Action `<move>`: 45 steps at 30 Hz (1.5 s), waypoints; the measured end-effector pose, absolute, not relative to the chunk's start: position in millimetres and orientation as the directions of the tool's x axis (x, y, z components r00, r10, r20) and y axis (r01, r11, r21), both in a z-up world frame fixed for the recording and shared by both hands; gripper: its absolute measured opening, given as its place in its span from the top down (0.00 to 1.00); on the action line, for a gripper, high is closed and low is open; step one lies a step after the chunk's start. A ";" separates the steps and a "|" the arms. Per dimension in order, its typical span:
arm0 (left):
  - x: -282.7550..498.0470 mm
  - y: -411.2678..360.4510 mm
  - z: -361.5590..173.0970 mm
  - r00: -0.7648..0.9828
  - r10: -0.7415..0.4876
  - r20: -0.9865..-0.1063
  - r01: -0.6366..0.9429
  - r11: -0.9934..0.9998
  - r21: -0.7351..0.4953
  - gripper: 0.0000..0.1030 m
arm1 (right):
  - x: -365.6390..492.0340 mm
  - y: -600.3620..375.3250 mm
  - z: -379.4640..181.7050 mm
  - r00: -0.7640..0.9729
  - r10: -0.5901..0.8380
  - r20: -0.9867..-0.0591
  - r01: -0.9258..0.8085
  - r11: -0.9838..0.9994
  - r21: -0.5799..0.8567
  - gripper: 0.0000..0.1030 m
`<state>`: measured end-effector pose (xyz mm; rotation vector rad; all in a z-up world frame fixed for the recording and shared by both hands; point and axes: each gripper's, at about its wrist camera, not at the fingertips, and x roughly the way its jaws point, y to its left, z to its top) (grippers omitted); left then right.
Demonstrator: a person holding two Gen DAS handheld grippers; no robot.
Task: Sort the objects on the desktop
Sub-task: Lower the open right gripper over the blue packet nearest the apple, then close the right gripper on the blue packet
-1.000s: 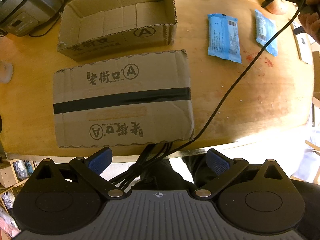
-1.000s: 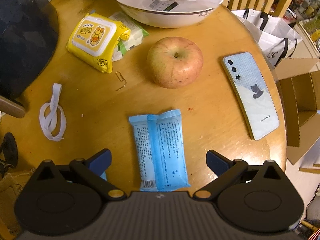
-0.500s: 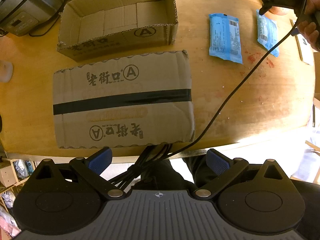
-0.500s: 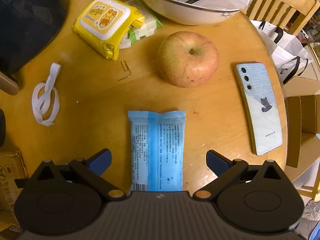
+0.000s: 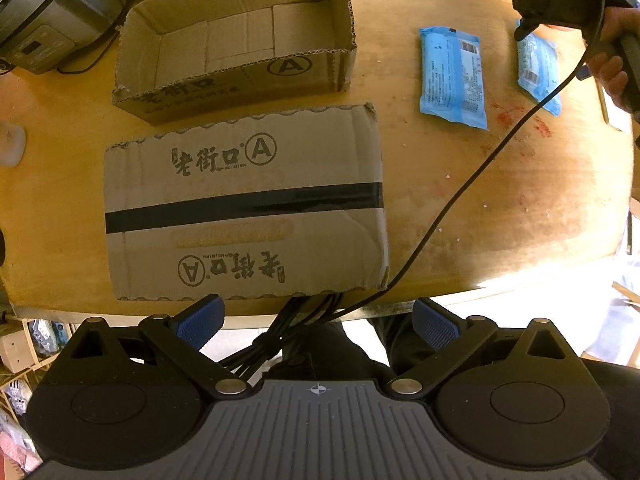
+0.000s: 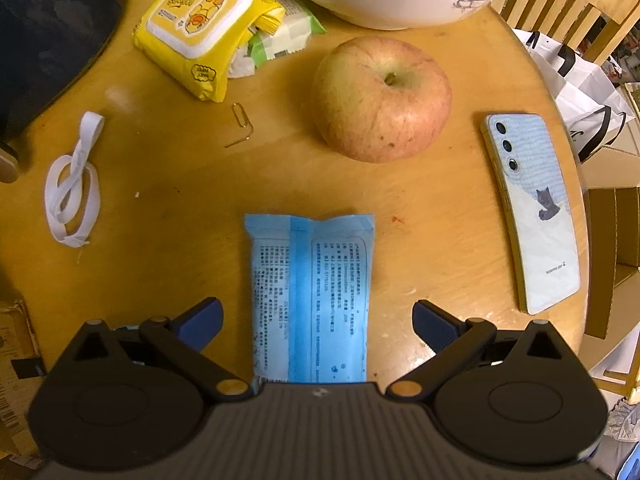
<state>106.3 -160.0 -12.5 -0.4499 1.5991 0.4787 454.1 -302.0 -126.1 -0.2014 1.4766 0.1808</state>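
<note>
My right gripper [image 6: 316, 322] is open and empty, its fingers on either side of a blue packet [image 6: 310, 300] lying lengthwise on the round wooden table [image 6: 168, 216]. Beyond it are an apple [image 6: 380, 100], a phone [image 6: 534, 208] face down, a yellow wipes pack [image 6: 204, 32] and a white strap [image 6: 74, 178]. My left gripper [image 5: 316, 322] is open and empty at the table's near edge. It looks at an open cardboard box [image 5: 236, 40], a flat cardboard lid [image 5: 244, 204], and two blue packets [image 5: 452, 72] [image 5: 538, 68]. The right gripper [image 5: 560, 6] shows over the farther packet.
A white bowl [image 6: 392, 4] with a plastic bag stands at the back, with a paper clip [image 6: 240, 126] near the wipes. A steel appliance [image 5: 48, 12] sits at the far left. A black cable [image 5: 460, 200] crosses the table. Chair and boxes lie beyond the right edge.
My right gripper has moved forward and lower over the blue packet, lining up with its length; the apple and phone look closer. My left gripper has stayed in place.
</note>
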 end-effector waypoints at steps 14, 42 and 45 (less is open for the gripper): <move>108.6 -160.1 -13.7 -0.082 -0.010 -0.997 -0.561 0.827 0.038 0.00 | 455.2 -304.8 -149.8 0.068 0.019 -0.997 -0.217 0.976 0.004 0.00; 109.8 -161.8 -15.3 -0.074 -0.017 -0.997 -0.566 0.824 0.028 0.00 | 449.1 -303.8 -143.7 0.094 0.018 -0.995 -0.217 0.976 -0.003 0.41; 109.3 -161.0 -15.2 -0.072 -0.017 -0.997 -0.569 0.822 0.027 0.00 | 446.7 -302.8 -143.2 0.099 0.017 -0.995 -0.225 0.974 -0.006 0.43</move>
